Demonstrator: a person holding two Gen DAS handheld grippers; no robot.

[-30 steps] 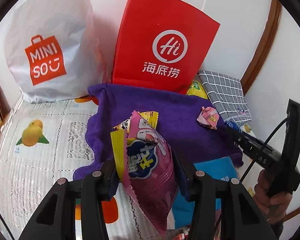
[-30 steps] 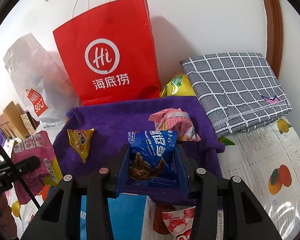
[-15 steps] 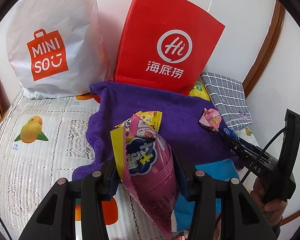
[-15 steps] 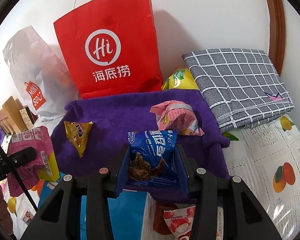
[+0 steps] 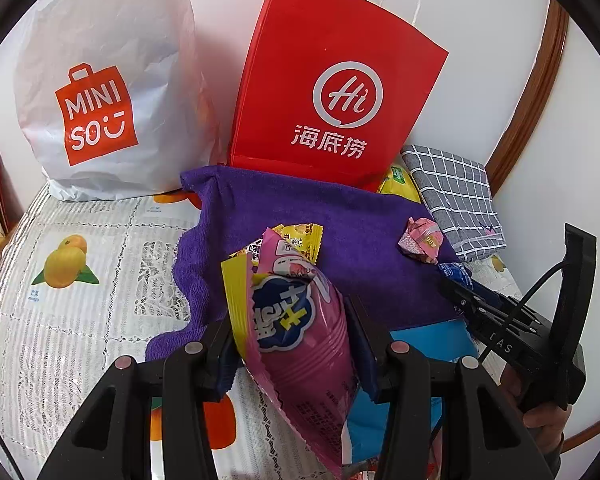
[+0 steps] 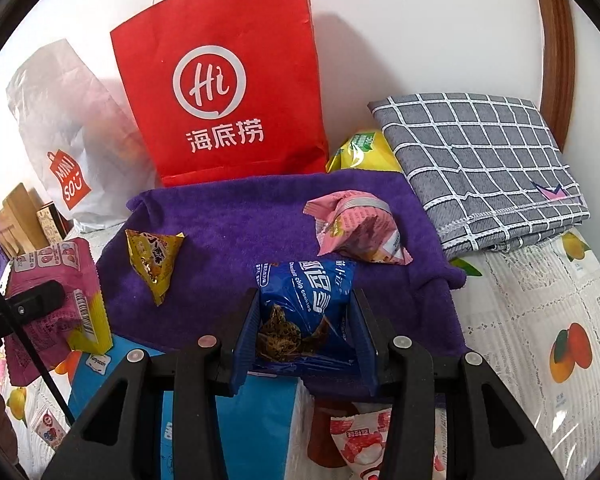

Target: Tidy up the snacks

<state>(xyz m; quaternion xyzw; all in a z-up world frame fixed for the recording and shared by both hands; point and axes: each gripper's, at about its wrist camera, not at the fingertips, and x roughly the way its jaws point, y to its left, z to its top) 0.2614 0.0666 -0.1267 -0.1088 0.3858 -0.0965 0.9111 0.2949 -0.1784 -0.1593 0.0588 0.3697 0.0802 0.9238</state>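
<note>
My left gripper is shut on a pink snack bag with a yellow edge, held above the near edge of the purple towel. My right gripper is shut on a blue chocolate-chip cookie pack, over the towel's front edge. On the towel lie a yellow triangular snack at the left and a crumpled pink snack pack at the right. The right wrist view also shows the pink bag at the far left.
A red paper bag and a white plastic shopping bag stand against the wall behind the towel. A folded grey checked cloth lies at the right, with a yellow pack beside it. Below the grippers are a blue box and a red-and-white pack.
Both grippers keep the same hold on their packs. The views have shifted only slightly; the snacks on the towel have not moved.
</note>
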